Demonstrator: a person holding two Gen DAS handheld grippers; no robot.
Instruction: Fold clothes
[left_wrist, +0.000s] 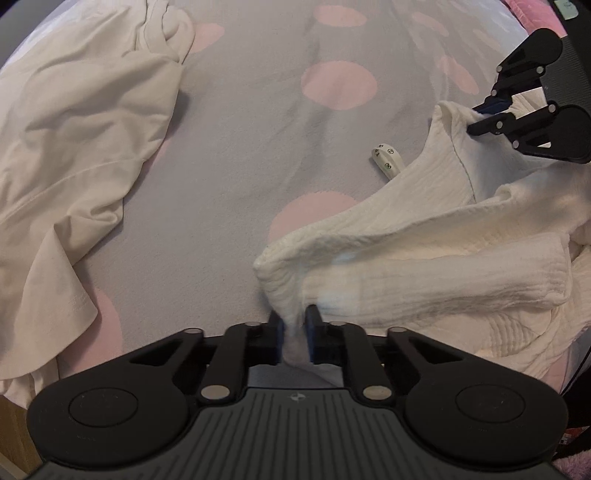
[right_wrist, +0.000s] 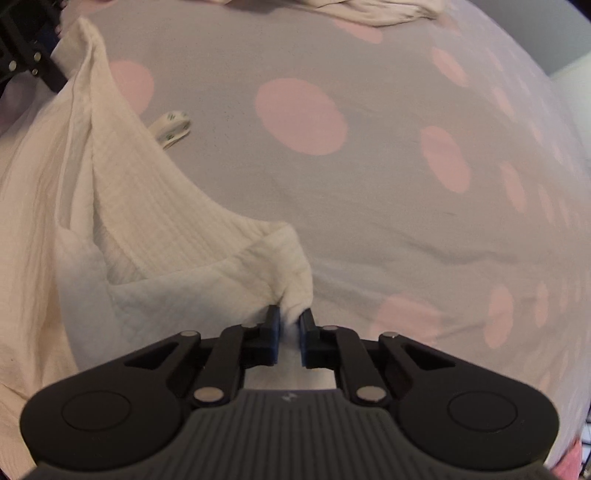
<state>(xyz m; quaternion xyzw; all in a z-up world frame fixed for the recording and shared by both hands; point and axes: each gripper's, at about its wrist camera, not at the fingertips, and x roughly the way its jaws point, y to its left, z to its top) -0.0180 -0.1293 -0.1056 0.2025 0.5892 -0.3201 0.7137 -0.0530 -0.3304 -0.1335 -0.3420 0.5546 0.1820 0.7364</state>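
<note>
Two corners of a white textured garment (left_wrist: 424, 236) are pinched at this moment, one in each hand's tool. In the left wrist view, the left gripper (left_wrist: 295, 325) sits at the bottom centre, its fingers closed tight on a bunched corner of the cloth, which spreads from there toward the right side of the frame over a grey bedsheet (left_wrist: 236, 155) with pink dots. At the upper right the right gripper (left_wrist: 480, 118) is also clamped on an edge of the same garment. A second white garment (left_wrist: 74, 147) lies crumpled at the left, well apart, and a small white tag (left_wrist: 386, 157) pokes out just beside the held cloth. In the right wrist view, the right gripper (right_wrist: 291, 325) at bottom centre has its fingers nearly closed on a corner of the garment (right_wrist: 147, 221), which fills the left half of the frame; the left gripper (right_wrist: 33, 62) shows dark at the upper left. The step looks like the grasp before spreading. Next, both hands should likely lift and draw apart to pull the cloth flat on the bedsheet (right_wrist: 369, 221).
</note>
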